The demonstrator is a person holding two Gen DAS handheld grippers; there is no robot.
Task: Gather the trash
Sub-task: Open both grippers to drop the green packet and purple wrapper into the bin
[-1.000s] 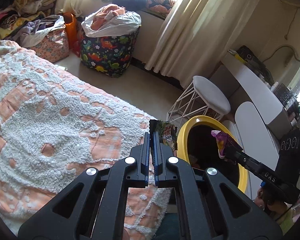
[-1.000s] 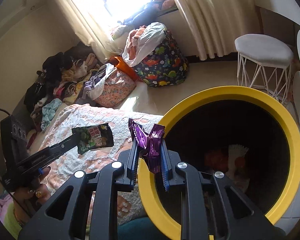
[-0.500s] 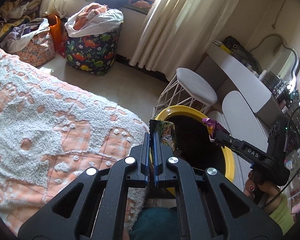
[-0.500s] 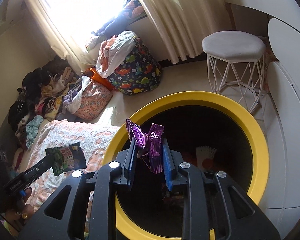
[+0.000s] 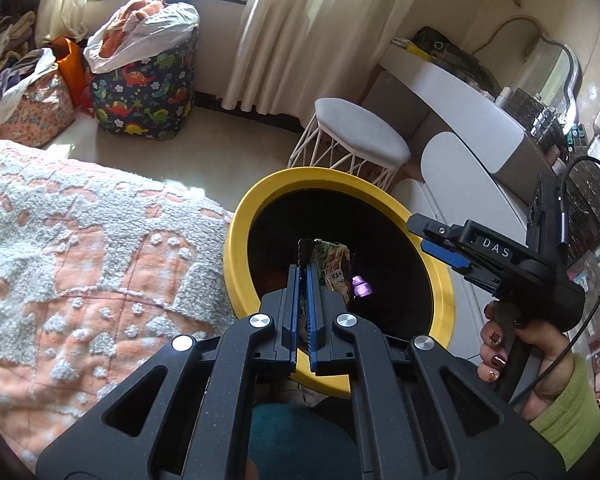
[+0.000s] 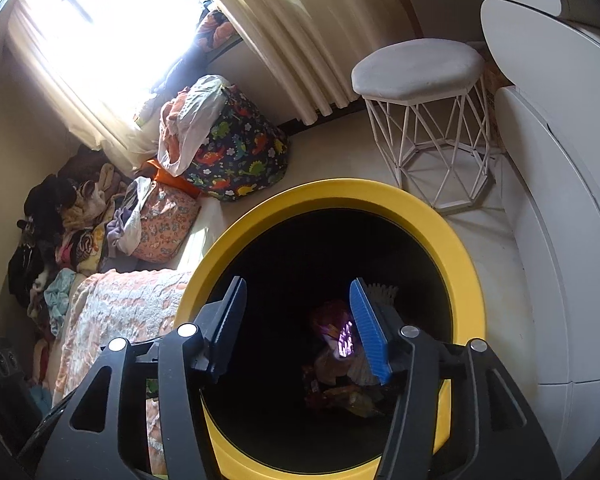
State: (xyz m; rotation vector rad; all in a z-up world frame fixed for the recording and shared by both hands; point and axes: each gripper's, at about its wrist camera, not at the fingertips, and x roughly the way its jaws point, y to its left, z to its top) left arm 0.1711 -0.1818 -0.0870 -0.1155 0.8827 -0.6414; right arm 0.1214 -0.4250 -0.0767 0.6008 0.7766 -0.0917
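A yellow-rimmed bin [image 5: 256,204] with a dark inside stands beside the bed; it also shows in the right wrist view [image 6: 380,196]. My left gripper [image 5: 303,270] is shut on a green printed snack wrapper [image 5: 332,264] and holds it over the bin's mouth. My right gripper [image 6: 296,296] is open and empty over the bin; it shows in the left wrist view [image 5: 436,236] at the bin's right rim. A purple wrapper [image 6: 345,338] is down inside the bin, seen in the left wrist view [image 5: 362,287] too, among other trash [image 6: 348,396].
A bed with an orange and white textured blanket [image 5: 80,248] lies left of the bin. A white wire stool [image 5: 356,140], a white dressing table [image 5: 460,100], a dinosaur-print laundry bag [image 5: 144,92] and piles of clothes [image 6: 72,224] stand around.
My right gripper has opened and the purple wrapper has dropped into the bin. My left gripper has moved right with the green wrapper, from the bin's edge to over its mouth.
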